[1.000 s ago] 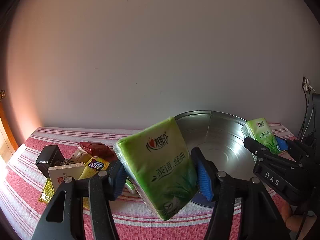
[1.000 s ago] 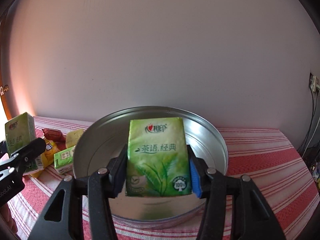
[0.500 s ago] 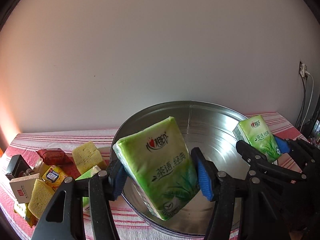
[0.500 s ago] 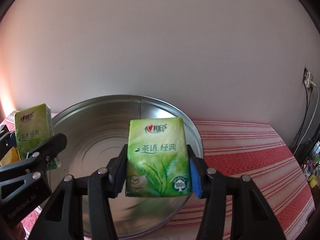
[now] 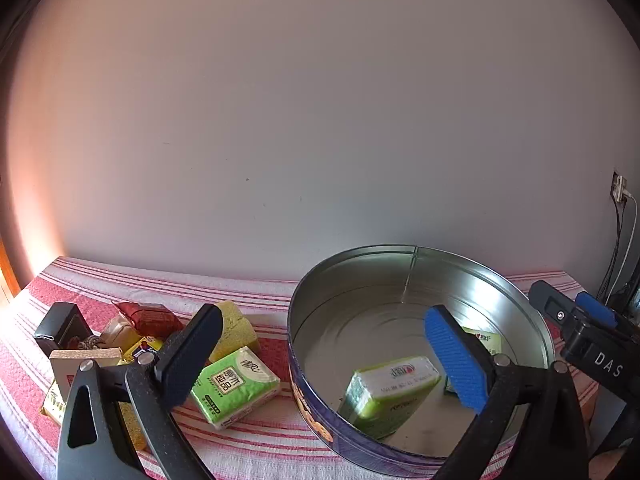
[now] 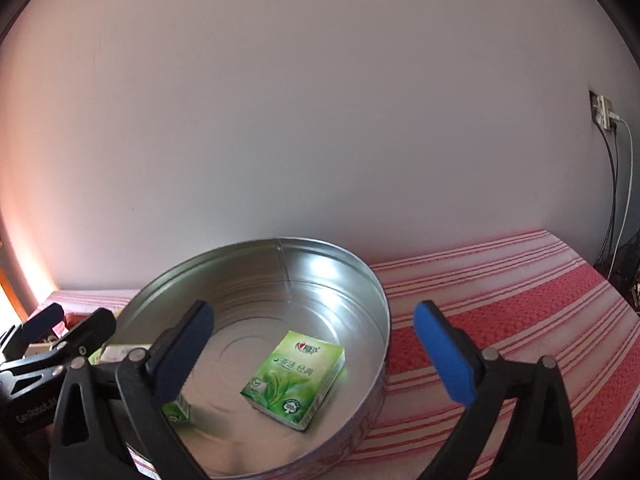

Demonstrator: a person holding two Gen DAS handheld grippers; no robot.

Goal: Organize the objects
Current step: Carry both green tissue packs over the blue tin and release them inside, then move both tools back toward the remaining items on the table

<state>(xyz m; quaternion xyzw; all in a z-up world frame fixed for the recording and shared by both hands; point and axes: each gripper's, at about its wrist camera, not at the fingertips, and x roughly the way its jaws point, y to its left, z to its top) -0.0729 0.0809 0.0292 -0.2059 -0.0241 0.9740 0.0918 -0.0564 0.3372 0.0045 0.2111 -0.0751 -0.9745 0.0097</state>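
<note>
1. Left gripper: nearest item in the left wrist view; fingers spread wide and holding nothing. One finger hangs over the clutter on the tabletop, the other over the inside of the tin.
2. Right gripper: fingers likewise splayed apart and empty. One finger sits above the tin's floor, the other outside its rim, above bare cloth.
3. Round metal tin: shallow, open-topped, with a dark printed outer wall; it stands on the striped red-and-white cloth. Its near wall lies just ahead of both grippers.
4. Contents, near side: one green tissue pack leans tilted on an edge just inside the near wall.
5. Contents, middle: a second green tissue pack lies flat, face up, on the tin's floor, apart from the wall. In the left wrist view only a corner of it shows behind the blue finger pad. Much of the floor around both packs is bare metal.
6. Outside the tin, left: another tissue pack lies on the cloth just beside the tin wall.
7. Beyond it: a yellow sponge block, a red wrapped packet, a dark box and small packets crowd together.
8. Right of the tin: open striped cloth runs to the tabletop edge.
9. Farthest: plain wall, with a socket and cables at far right.
</note>
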